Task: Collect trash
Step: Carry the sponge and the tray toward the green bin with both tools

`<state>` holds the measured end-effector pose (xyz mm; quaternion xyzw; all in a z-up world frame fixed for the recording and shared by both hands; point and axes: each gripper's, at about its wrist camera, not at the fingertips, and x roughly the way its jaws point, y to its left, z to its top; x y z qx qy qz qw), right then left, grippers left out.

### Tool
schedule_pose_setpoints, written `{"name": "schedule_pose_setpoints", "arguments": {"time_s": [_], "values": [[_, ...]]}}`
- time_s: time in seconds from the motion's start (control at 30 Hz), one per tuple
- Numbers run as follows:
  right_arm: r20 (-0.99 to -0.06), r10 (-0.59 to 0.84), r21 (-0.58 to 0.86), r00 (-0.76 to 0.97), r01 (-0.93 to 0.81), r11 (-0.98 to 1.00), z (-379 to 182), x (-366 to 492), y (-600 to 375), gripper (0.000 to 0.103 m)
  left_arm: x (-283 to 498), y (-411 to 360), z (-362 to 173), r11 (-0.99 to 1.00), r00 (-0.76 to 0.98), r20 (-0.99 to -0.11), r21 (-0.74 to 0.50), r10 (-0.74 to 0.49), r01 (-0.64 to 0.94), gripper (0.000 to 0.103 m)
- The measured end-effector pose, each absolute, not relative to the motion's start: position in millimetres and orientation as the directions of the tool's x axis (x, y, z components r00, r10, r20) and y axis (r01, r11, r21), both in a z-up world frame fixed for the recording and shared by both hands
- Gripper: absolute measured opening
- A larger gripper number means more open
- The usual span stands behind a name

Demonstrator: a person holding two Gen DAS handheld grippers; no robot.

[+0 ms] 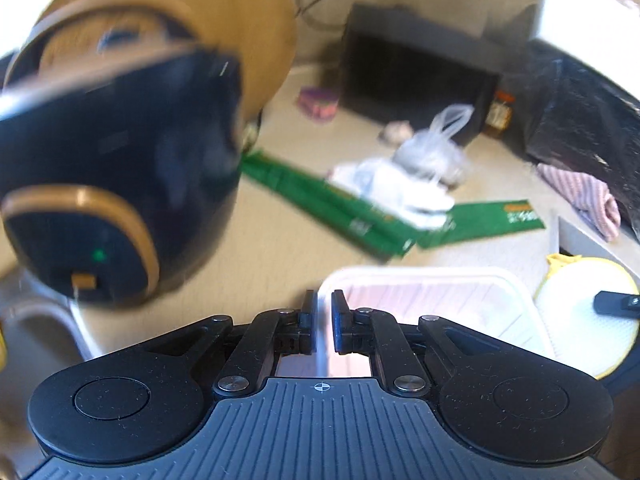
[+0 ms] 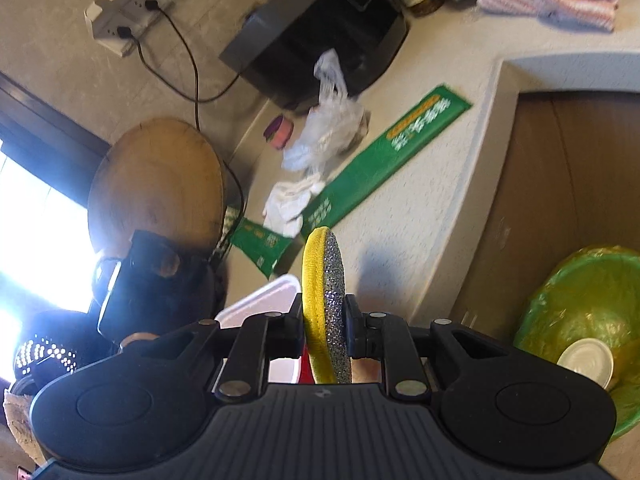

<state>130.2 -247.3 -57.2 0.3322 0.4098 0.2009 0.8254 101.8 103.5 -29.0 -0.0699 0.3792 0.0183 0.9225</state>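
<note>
Scrub pad (image 2: pixel 326 300) ×1 in right tongs (image 2: pixel 325 322) | foam tray (image 1: pixel 424 296) ×1 | green wrappers (image 1: pixel 332 200) ×2

A glittery, yellow-trimmed cloth scrubber pad (image 2: pixel 326 304), thin translucent plastic bag (image 2: pixel 328 128), glossy green packaging (image 2: pixel 372 168), smooth wooden board (image 2: pixel 158 184).

The left wrist camera looks forward and down, close over the beige countertop (image 1: pixel 280 232). The right wrist camera, rolled sideways, looks down over the same counter. Both share the flat green printed packaging (image 1: pixel 340 204) (image 2: pixel 360 172) and crumpled clear plastic bag (image 1: pixel 432 152) (image 2: pixel 328 128) farther off.
</note>
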Motion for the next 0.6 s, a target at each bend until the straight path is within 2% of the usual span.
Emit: {"name": "schedule_pose_setpoints", "arguments": {"time_s": [0.23, 0.33, 0.47, 0.53, 0.6], "values": [[-0.563, 0.664, 0.713, 0.491, -0.117, 0.691, -69, 155, -212, 0.02, 102, 112, -50, 0.982, 0.652, -0.757, -0.147, -0.036, -0.117, 0.026], [-0.564, 0.681, 0.713, 0.467, -0.139, 0.687, -70, 164, -203, 0.02, 104, 116, -61, 0.974, 0.623, -0.781, -0.168, -0.039, -0.149, 0.028], [-0.56, 0.702, 0.719, 0.44, -0.162, 0.676, -71, 171, -196, 0.021, 102, 123, -68, 0.958, 0.622, -0.782, -0.213, -0.051, -0.19, 0.025], [-0.554, 0.711, 0.725, 0.433, -0.169, 0.668, -71, 174, -194, 0.021, 97, 131, -66, 0.936, 0.627, -0.778, -0.246, -0.037, -0.251, 0.01], [-0.552, 0.712, 0.726, 0.433, -0.171, 0.667, -70, 177, -193, 0.021, 90, 138, -58, 0.915, 0.664, -0.747, -0.295, -0.042, -0.274, 0.014]]}}
